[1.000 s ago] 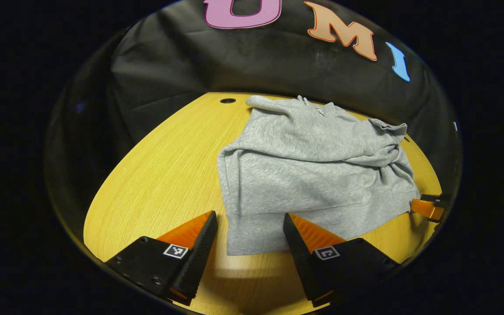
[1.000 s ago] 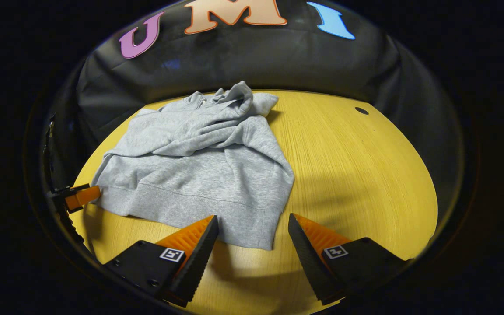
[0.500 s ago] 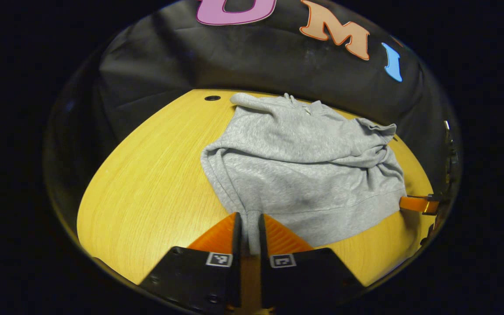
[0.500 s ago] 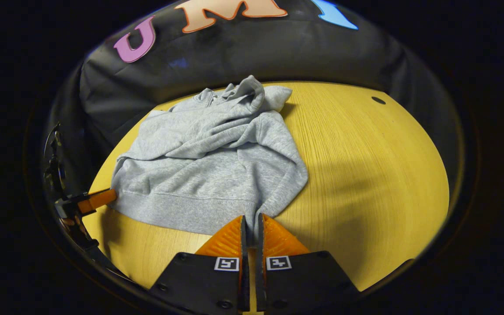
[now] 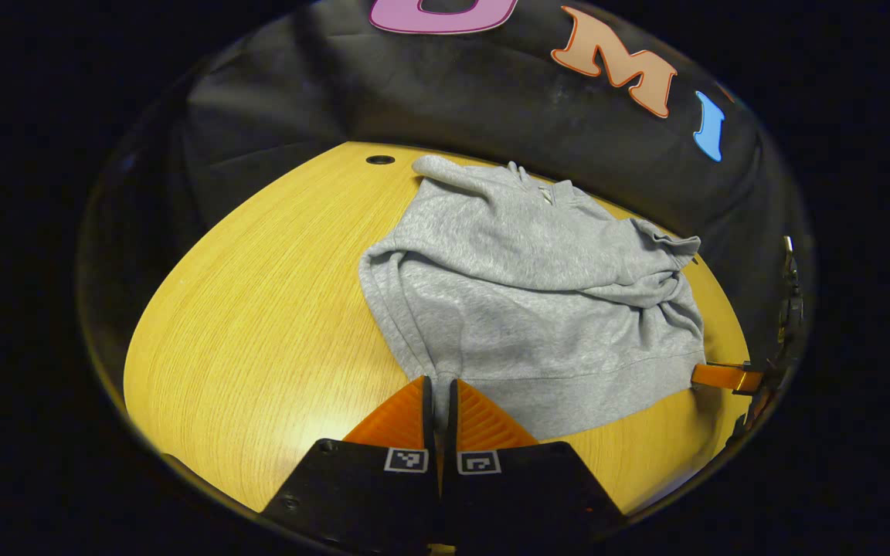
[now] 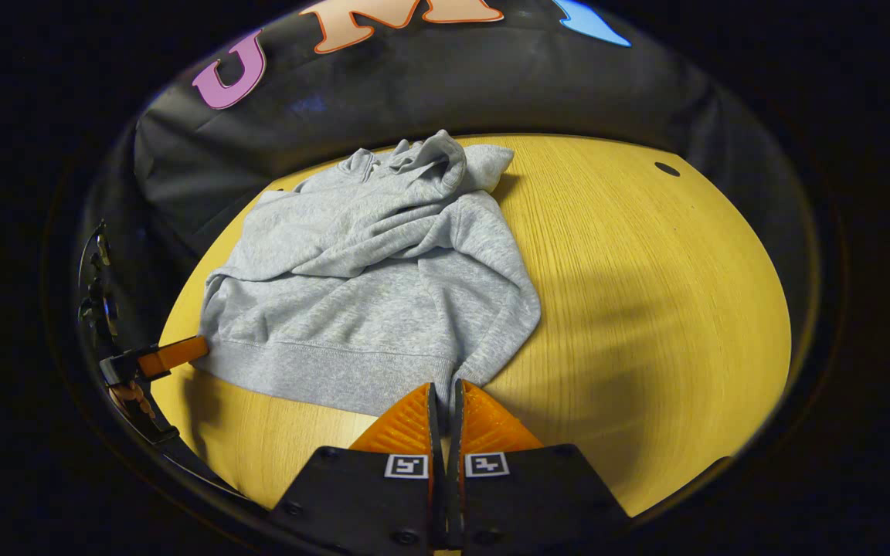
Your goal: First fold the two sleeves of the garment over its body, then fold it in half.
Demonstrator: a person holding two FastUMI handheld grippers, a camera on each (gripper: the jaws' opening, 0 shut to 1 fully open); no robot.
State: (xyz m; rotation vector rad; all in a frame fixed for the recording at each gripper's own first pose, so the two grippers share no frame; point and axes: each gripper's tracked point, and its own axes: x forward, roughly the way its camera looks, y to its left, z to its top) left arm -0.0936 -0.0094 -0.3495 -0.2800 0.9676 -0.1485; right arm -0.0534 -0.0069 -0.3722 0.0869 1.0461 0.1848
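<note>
A grey hoodie (image 5: pixel 538 309) lies on the yellow wooden table (image 5: pixel 259 309), both sleeves folded across its body and its hood toward the far wall. My left gripper (image 5: pixel 439 380) is shut on the hem's near left corner. In the right gripper view the same hoodie (image 6: pixel 368 286) lies ahead, and my right gripper (image 6: pixel 443 386) is shut on the hem's near right corner. The fabric bunches up where each pair of fingers pinches it. Each view catches the other gripper at the hem's far corner: the right gripper (image 5: pixel 723 377) and the left gripper (image 6: pixel 159 357).
The table (image 6: pixel 646 309) has bare wood to the right of the hoodie in the right gripper view, with a small dark hole (image 6: pixel 667 168) near the back. Another hole (image 5: pixel 380 160) sits at the back left in the left gripper view. Black cloth walls the booth behind.
Both grippers went from open on either side of the hem corners to shut on them. The hem corners are now gathered, and the hoodie's near edge has drawn slightly inward.
</note>
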